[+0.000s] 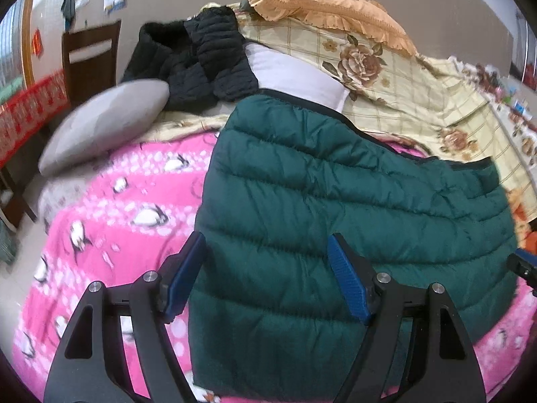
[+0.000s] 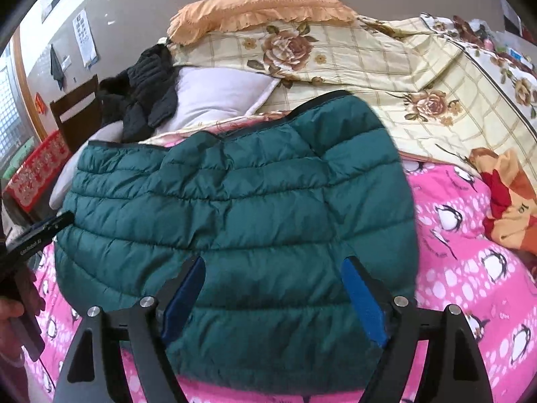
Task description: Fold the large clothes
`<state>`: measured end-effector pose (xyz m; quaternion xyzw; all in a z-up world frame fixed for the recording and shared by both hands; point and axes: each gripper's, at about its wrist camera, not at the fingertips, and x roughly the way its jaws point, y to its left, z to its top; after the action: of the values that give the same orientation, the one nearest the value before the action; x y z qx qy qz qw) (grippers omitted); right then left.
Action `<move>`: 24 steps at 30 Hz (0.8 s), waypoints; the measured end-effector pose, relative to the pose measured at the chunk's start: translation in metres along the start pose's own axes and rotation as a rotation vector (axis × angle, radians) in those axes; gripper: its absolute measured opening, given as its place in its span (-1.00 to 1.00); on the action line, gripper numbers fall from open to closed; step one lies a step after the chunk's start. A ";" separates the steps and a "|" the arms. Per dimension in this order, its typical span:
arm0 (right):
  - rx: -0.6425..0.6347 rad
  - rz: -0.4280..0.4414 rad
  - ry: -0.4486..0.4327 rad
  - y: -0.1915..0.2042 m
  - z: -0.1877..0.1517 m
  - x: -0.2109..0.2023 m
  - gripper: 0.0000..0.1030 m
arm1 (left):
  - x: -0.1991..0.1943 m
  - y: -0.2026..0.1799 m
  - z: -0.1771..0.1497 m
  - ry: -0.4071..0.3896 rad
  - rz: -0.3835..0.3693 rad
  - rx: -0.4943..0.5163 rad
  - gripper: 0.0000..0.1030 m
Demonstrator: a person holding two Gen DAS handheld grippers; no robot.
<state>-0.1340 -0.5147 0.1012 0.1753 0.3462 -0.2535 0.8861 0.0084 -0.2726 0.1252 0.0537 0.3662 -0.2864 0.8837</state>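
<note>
Here, green puffer jacket (image 1: 335,208) lies folded on pink penguin blanket (image 1: 110,221), bed. Left gripper (image 1: 265,278) and right gripper (image 2: 272,295) hover over near edge, jaws spread, pinching nothing — likely poised for next fold.

A bedroom in a home: a bed spread with a pink penguin blanket (image 1: 110,221), a floral quilt (image 2: 386,77), an orange frilled pillow (image 2: 258,6) and a grey pillow (image 1: 104,124), with a wooden chair (image 1: 90,60) by the wall.
</note>
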 end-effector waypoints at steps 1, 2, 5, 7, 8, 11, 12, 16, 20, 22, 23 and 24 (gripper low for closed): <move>0.021 0.006 -0.007 -0.006 -0.001 -0.004 0.62 | -0.001 0.004 -0.001 0.013 -0.026 -0.021 0.46; 0.048 0.013 -0.011 -0.014 -0.003 -0.008 0.64 | -0.002 0.009 -0.001 0.027 -0.055 -0.047 0.46; 0.109 0.040 0.002 -0.033 -0.006 -0.016 0.67 | -0.005 0.022 0.000 0.056 -0.110 -0.087 0.46; 0.133 0.040 0.009 -0.043 -0.007 -0.020 0.68 | -0.009 0.028 0.000 0.053 -0.119 -0.101 0.46; 0.138 0.040 0.012 -0.046 -0.008 -0.021 0.69 | -0.009 0.031 0.000 0.059 -0.125 -0.109 0.46; 0.146 0.050 0.014 -0.055 -0.011 -0.025 0.89 | -0.009 0.044 -0.002 0.095 -0.173 -0.161 0.46; 0.147 0.050 0.012 -0.057 -0.013 -0.026 0.94 | -0.008 0.049 -0.003 0.105 -0.192 -0.181 0.46; 0.150 0.051 0.034 -0.068 -0.016 -0.022 0.95 | -0.002 0.062 -0.005 0.149 -0.235 -0.229 0.52; 0.170 0.075 0.035 -0.081 -0.018 -0.014 0.95 | 0.010 0.075 -0.009 0.204 -0.312 -0.303 0.53; 0.200 0.085 0.047 -0.090 -0.018 -0.007 0.99 | 0.013 0.081 -0.011 0.208 -0.346 -0.338 0.52; 0.228 0.101 0.056 -0.096 -0.018 -0.002 0.99 | 0.014 0.083 -0.011 0.205 -0.354 -0.352 0.53; 0.251 0.119 0.060 -0.101 -0.018 0.002 0.99 | 0.016 0.085 -0.010 0.200 -0.371 -0.377 0.53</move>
<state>-0.1999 -0.5880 0.0732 0.3125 0.3268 -0.2364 0.8600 0.0578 -0.2066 0.0969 -0.1518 0.5020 -0.3633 0.7700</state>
